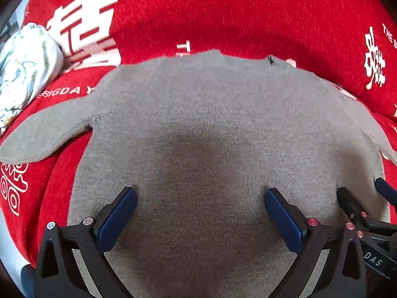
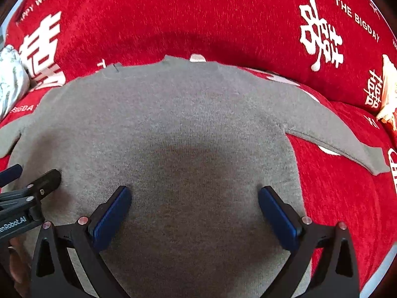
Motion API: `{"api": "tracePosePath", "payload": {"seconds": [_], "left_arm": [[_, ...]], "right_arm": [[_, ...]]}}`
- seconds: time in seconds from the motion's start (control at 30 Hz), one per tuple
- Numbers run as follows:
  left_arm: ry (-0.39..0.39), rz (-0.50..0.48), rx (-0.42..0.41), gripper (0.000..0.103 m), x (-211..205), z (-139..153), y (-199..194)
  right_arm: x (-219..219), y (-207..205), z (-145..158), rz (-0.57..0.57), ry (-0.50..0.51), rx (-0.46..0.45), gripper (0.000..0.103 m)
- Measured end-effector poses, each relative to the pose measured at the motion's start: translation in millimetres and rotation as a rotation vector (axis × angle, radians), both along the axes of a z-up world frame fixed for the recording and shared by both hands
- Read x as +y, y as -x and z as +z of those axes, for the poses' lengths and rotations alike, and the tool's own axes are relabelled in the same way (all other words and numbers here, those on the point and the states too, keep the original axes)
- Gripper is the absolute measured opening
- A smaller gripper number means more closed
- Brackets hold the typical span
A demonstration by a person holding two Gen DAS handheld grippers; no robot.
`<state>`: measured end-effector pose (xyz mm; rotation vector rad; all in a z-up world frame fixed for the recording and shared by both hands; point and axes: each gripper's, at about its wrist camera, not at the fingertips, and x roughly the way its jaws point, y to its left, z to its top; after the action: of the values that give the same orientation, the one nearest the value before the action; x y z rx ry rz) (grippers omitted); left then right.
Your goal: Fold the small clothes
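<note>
I see the sweater (image 1: 198,129) flat on the red cover (image 1: 223,12), under both tongs: left (image 1: 201,198) and right (image 2: 194,196) spread apart, holding nothing.

Lighting: bright, even daylight in both wrist views, colours saturated on the red cover (image 1: 248,12), no glare. Shadows: 1 soft dark patch at the centre of the grey sweater (image 1: 198,114) in each view, between the fingers, and a faint shadow along its far edge. Image quality: strong fisheye bending with black corners; slight blur on the white lettering and outer edges, centre knit sharp.
</note>
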<state>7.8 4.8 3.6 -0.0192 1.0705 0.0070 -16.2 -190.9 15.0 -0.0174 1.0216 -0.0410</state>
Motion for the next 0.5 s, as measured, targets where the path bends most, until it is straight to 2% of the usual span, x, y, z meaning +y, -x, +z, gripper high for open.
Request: {"api": "tracePosePath", "payload": {"seconds": [0.2,0.37,0.5], "left_arm": [[-0.002,-0.008,0.103,0.103,-0.9,-0.3,-9.2],[-0.006,-0.018,0.157,0.103,-1.9,1.3,-16.6],[0.005,-0.008,0.203,0.103,-1.3,4.4,-20.8]], "right_arm": [[-1.8,-20.5,1.0,-0.005,-0.013,0.169,0.103],[-0.1,-24.9,2.7,0.030,-0.007,0.204,0.103],[-6.3,-27.2,12.6,0.029,-0.061,0.200,0.103]]}}
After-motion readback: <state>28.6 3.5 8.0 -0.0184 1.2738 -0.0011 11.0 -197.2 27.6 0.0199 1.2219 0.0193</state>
